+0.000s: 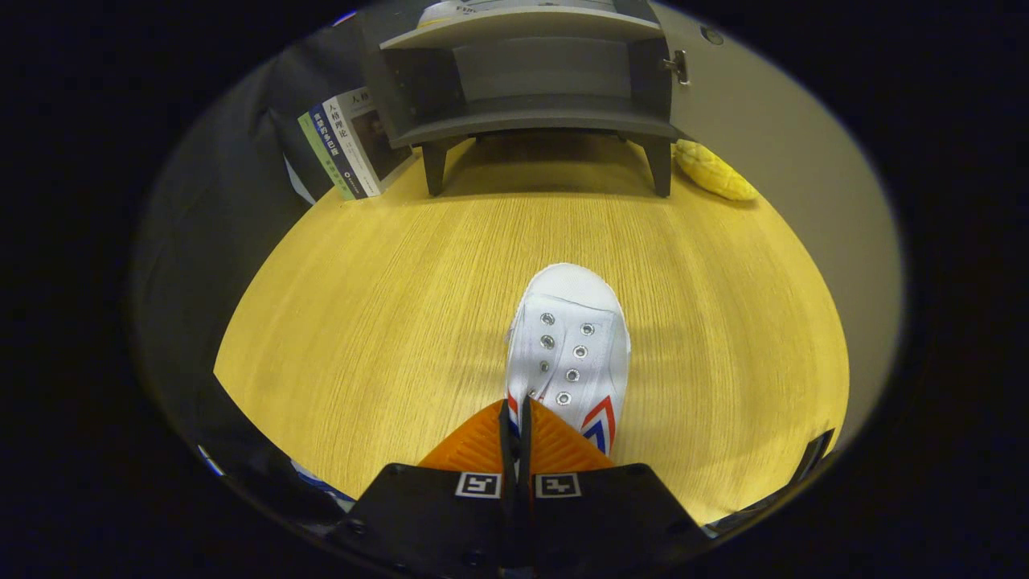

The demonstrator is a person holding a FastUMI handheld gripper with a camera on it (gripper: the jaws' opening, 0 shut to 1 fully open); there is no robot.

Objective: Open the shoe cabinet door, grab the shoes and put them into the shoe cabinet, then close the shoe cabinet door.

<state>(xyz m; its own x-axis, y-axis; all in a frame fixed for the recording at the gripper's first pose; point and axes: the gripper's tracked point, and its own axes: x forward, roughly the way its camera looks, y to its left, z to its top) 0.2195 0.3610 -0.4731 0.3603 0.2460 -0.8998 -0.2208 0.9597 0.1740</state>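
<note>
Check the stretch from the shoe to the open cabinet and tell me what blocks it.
Nothing visible does. The gripper is shut on the white shoe; only bare wooden tabletop lies ahead to the open cabinet. The books and yellow toy sit off to either side.

- We see the wooden tabletop (386,322) evenly and brightly lit, no glare spots.
- We get soft shadows under the shoe cabinet (530,88) and around the white shoe (572,338), so the light is overhead.
- Cabinet interior is dim.
- Fisheye bends the table edges and cabinet legs.
- The books (350,145) are slightly soft; centre sharp.
- Gripper (515,418) fingers pinched onto the shoe, in focus.
</note>
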